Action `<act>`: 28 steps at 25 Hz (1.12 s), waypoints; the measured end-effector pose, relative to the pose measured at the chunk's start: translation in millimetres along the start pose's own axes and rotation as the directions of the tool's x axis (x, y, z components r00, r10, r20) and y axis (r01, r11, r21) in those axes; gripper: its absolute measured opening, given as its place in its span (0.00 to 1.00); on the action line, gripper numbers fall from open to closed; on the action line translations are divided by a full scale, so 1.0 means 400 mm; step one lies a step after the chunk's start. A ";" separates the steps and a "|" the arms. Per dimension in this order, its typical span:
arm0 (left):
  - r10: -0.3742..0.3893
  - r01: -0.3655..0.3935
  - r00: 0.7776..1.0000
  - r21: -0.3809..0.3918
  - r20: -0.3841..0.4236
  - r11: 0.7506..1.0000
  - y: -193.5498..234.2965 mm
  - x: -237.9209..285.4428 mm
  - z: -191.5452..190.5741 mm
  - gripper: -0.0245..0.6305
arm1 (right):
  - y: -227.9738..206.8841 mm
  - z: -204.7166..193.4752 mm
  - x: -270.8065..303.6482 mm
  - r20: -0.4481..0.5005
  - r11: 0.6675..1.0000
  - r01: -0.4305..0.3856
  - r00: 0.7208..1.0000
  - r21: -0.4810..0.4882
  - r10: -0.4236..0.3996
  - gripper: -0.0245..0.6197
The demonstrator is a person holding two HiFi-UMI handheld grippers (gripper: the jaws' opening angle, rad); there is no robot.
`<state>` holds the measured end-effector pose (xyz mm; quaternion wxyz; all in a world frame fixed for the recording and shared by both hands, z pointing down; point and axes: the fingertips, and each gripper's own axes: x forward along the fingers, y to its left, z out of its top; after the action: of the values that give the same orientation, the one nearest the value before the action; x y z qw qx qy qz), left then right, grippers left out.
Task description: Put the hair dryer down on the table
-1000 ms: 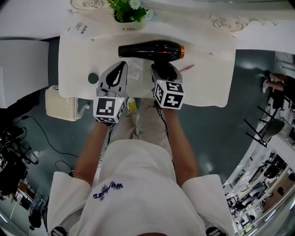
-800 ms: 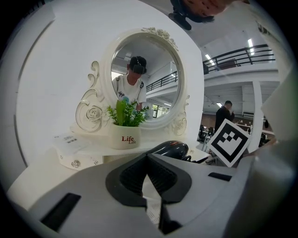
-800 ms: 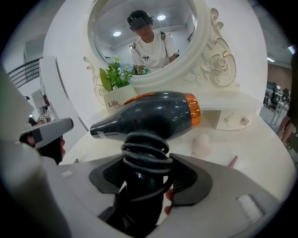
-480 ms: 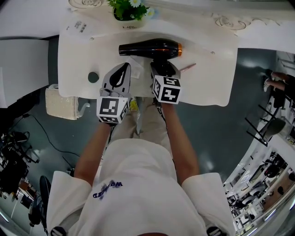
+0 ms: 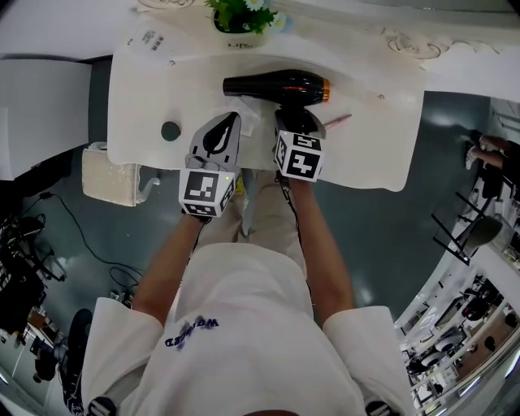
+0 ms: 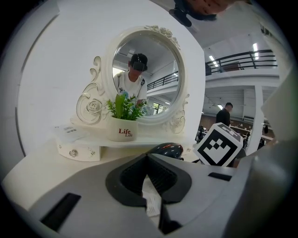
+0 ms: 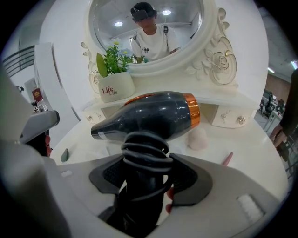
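Note:
A black hair dryer [image 5: 276, 85] with an orange ring lies crosswise over the white dressing table [image 5: 366, 150], its nozzle pointing left. My right gripper [image 5: 296, 126] is shut on its handle from the near side. In the right gripper view the handle with the cord wound round it [image 7: 144, 153] fills the gap between the jaws of the right gripper [image 7: 144, 162]. Whether the dryer [image 7: 153, 116] touches the tabletop I cannot tell. My left gripper [image 5: 221, 132] hovers just left of it, jaws shut on nothing. The left gripper view shows the left gripper [image 6: 148, 157] and the dryer's dark end [image 6: 166, 149].
A potted plant [image 5: 244, 16] and an ornate mirror [image 6: 149, 69] stand at the table's back. White paper [image 5: 248, 120] lies under the left gripper. A pink stick [image 5: 335, 121] lies right of the dryer, a green disc [image 5: 170, 130] far left, a pink sponge [image 7: 198, 138] behind.
My left gripper has drifted a little right, closer to the dryer. The right gripper keeps its hold on the handle and the dryer stays in about the same place.

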<state>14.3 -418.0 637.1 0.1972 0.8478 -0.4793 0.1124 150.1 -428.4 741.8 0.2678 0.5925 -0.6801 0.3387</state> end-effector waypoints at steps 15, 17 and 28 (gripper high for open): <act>0.004 -0.004 1.000 -0.015 0.007 1.000 0.012 -0.013 0.008 0.05 | 0.006 -0.009 0.001 -0.006 1.000 0.006 1.000 0.012 -0.006 0.49; 0.002 -0.002 1.000 -0.017 0.007 1.000 0.011 -0.017 0.007 0.05 | 0.008 0.002 -0.004 0.018 1.000 0.010 1.000 0.007 -0.010 0.50; -0.007 0.007 1.000 -0.024 0.013 1.000 0.009 -0.028 0.006 0.05 | 0.026 0.052 -0.015 0.083 0.999 0.012 0.997 -0.040 -0.009 0.52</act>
<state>5.7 -412.2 631.5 0.2046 0.8477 -0.4790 0.1005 141.6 -440.2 722.7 0.2532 0.6041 -0.6940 0.2987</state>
